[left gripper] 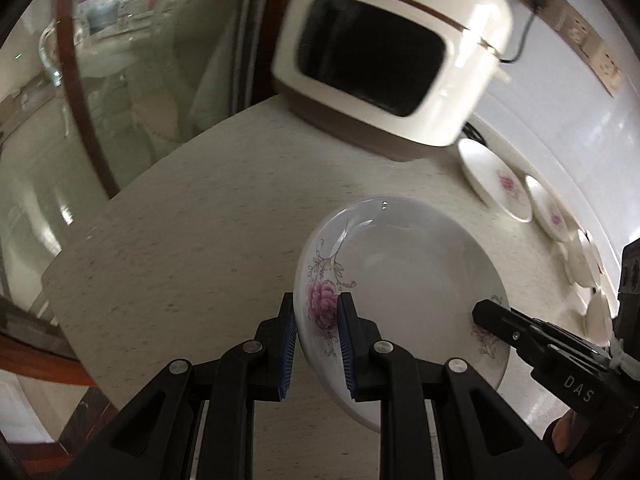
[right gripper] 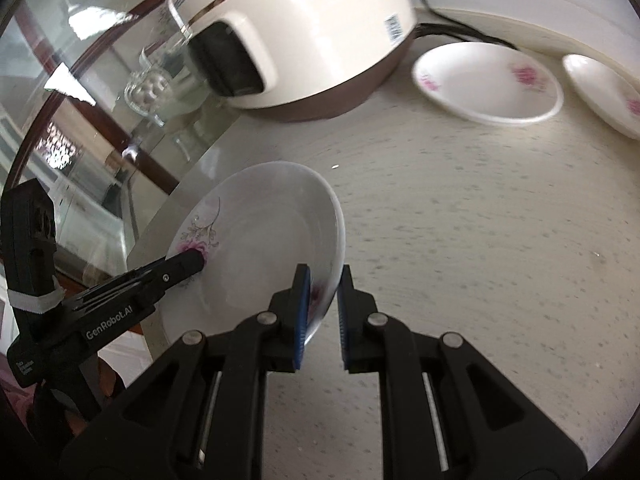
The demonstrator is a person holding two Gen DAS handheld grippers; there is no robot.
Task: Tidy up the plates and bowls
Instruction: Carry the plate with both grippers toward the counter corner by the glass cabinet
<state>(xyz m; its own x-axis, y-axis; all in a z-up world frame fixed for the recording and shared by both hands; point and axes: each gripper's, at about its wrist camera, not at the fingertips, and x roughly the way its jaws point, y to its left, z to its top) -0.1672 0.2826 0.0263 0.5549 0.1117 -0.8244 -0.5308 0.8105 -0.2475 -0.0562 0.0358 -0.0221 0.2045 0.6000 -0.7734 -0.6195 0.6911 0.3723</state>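
Altogether one held plate, two grippers clamping it, one rice cooker

Speckled counter beside glass-fronted cabinet, white wall behind.

The counter is a pale cream stone top with fine dark flecks, and its left edge curves round beside a glass cabinet front. At the back a cream rice cooker with a brown base stands on it, its black cord trailing over the top towards the wall. To the right of the cooker a white plate with pink flowers lies flat, and a second plate of the same kind lies just beside it, cut off by the edge of the view. In the left wrist view more white dishes follow these along the wall, too squeezed at the rim to count. The near part of the top is bare.
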